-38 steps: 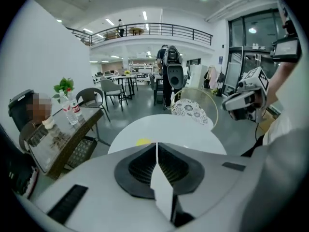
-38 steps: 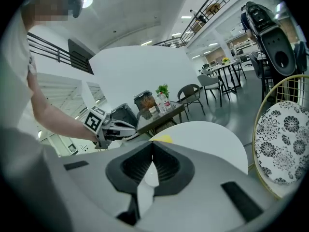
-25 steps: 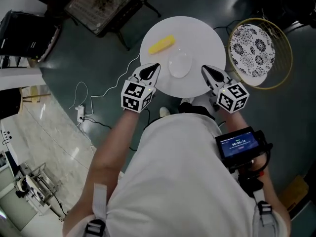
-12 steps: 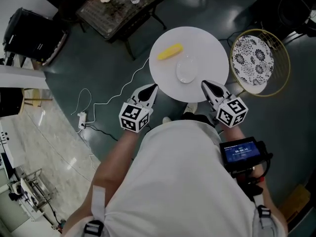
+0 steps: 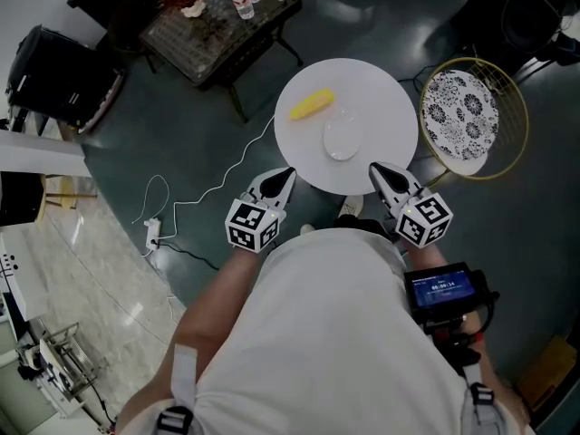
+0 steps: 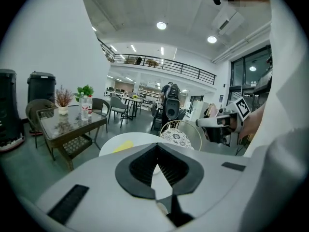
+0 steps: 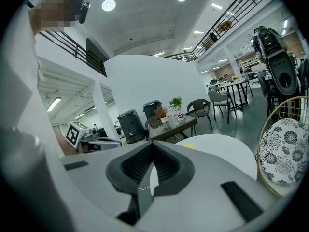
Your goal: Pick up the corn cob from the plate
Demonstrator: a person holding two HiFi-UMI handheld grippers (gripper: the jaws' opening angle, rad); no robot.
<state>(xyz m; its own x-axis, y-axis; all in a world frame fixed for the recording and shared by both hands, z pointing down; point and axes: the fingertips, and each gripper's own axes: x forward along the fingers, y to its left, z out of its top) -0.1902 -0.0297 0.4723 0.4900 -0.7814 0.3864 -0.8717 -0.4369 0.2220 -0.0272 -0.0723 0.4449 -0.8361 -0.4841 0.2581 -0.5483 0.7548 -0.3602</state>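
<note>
A yellow corn cob [image 5: 311, 105] lies on the round white table [image 5: 381, 98], up and left of a small pale plate [image 5: 342, 140]; it lies beside the plate, not on it. My left gripper [image 5: 282, 178] is shut and empty, just off the table's near left edge. My right gripper [image 5: 378, 172] is also shut and empty, over the near right rim. In the left gripper view the corn cob [image 6: 123, 146] shows beyond the left gripper [image 6: 157, 146]. In the right gripper view only a sliver of the corn cob [image 7: 189, 147] shows past the right gripper [image 7: 153, 145].
A gold wire chair with a patterned cushion [image 5: 462, 107] stands right of the table. A glass coffee table [image 5: 213, 16] with bottles and a plant is at the upper left, black bins [image 5: 59, 66] beyond it. A cable and power strip [image 5: 152, 229] lie on the floor.
Both grippers have drawn back from the table toward the person's body; the left one is now off the table's edge. The corn cob and plate have not moved.
</note>
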